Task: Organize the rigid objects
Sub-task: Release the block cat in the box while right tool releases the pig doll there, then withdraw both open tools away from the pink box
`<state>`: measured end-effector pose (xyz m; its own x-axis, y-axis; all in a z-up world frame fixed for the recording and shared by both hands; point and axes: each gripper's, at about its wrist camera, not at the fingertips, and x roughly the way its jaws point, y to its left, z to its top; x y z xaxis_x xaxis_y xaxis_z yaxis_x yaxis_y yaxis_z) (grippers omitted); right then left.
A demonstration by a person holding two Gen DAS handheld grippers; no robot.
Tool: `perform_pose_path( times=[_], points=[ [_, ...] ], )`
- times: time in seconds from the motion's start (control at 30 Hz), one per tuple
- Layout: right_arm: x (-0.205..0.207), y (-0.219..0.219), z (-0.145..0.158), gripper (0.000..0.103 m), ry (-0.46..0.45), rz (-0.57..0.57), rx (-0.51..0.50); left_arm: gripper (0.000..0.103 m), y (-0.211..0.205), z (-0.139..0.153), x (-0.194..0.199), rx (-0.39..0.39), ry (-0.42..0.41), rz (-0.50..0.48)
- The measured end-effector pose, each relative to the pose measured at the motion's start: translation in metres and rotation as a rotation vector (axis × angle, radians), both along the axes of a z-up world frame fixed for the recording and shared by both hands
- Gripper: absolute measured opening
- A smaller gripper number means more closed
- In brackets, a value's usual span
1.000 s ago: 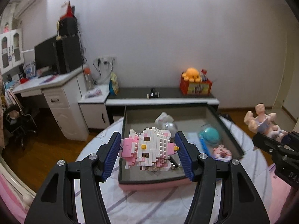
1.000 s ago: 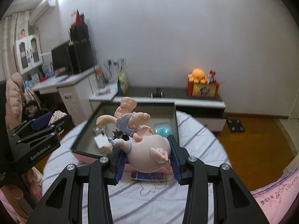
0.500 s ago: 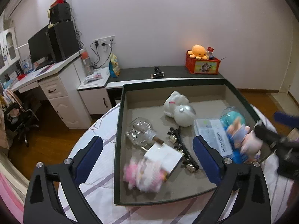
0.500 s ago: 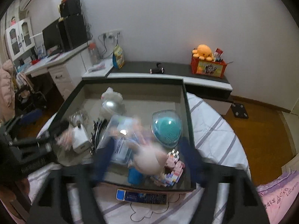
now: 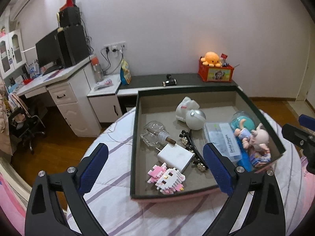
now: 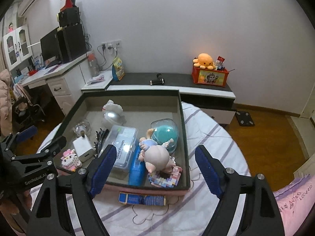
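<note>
A dark box [image 5: 135,129] [image 6: 184,122] stands on the striped cloth. A pink-and-white brick cat [image 5: 166,177] [image 6: 70,159] lies at its near left corner, beside a white charger [image 5: 174,155]. A pig figure [image 6: 157,156] [image 5: 254,137] rests at the near right on a pastel brick block [image 6: 166,179] and a blue case. My left gripper [image 5: 155,169] hangs open above the near edge, empty. My right gripper [image 6: 155,170] is open too, just short of the pig, with nothing in it.
The box also holds a glass bottle [image 5: 156,134], a white toy with a silver ball [image 5: 190,112], a hair clip, a flosser box [image 6: 124,145] and a teal dome [image 6: 165,134]. A blue packet [image 6: 142,198] lies in front. Desk and low cabinet stand behind.
Both grippers opened and let go. The brick cat dropped from the left one and the pig from the right one into the box. Both grippers then drew back a little.
</note>
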<state>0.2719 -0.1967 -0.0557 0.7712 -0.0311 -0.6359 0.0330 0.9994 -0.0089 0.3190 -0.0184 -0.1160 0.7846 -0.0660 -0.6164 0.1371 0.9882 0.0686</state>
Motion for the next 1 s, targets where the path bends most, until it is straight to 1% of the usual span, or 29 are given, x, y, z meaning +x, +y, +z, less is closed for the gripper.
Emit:
perform_pose_path(
  times=[0.13, 0.27, 0.37, 0.5, 0.67, 0.73, 0.83, 0.87, 1.0],
  points=[
    [-0.036, 0.003, 0.026, 0.083, -0.084, -0.004, -0.004, 0.098, 0.004, 0.023, -0.03, -0.019, -0.068, -0.003],
    [-0.075, 0.006, 0.048, 0.083, -0.163, -0.01, -0.008, 0.1, 0.009, 0.05, -0.072, -0.029, -0.166, 0.002],
    [-0.102, 0.007, 0.059, 0.083, -0.211, -0.009, -0.011, 0.102, 0.012, 0.065, -0.098, -0.045, -0.22, 0.007],
    [-0.135, 0.012, 0.072, 0.083, -0.268, -0.017, -0.022, 0.103, 0.018, 0.082, -0.134, -0.057, -0.293, 0.021],
    [-0.169, 0.014, 0.086, 0.085, -0.34, -0.032, -0.029, 0.103, 0.021, 0.097, -0.161, -0.074, -0.354, 0.008],
    [-0.175, 0.014, 0.089, 0.089, -0.362, -0.04, -0.03, 0.103, 0.021, 0.099, -0.166, -0.072, -0.368, 0.006],
    [-0.173, 0.014, 0.088, 0.096, -0.361, -0.049, -0.031, 0.103, 0.021, 0.098, -0.166, -0.064, -0.367, 0.01],
    [-0.17, 0.014, 0.086, 0.103, -0.354, -0.051, -0.031, 0.103, 0.022, 0.096, -0.164, -0.065, -0.36, 0.013],
    [-0.154, 0.014, 0.074, 0.103, -0.299, -0.051, -0.022, 0.103, 0.025, 0.087, -0.152, -0.064, -0.325, 0.026]
  ],
)
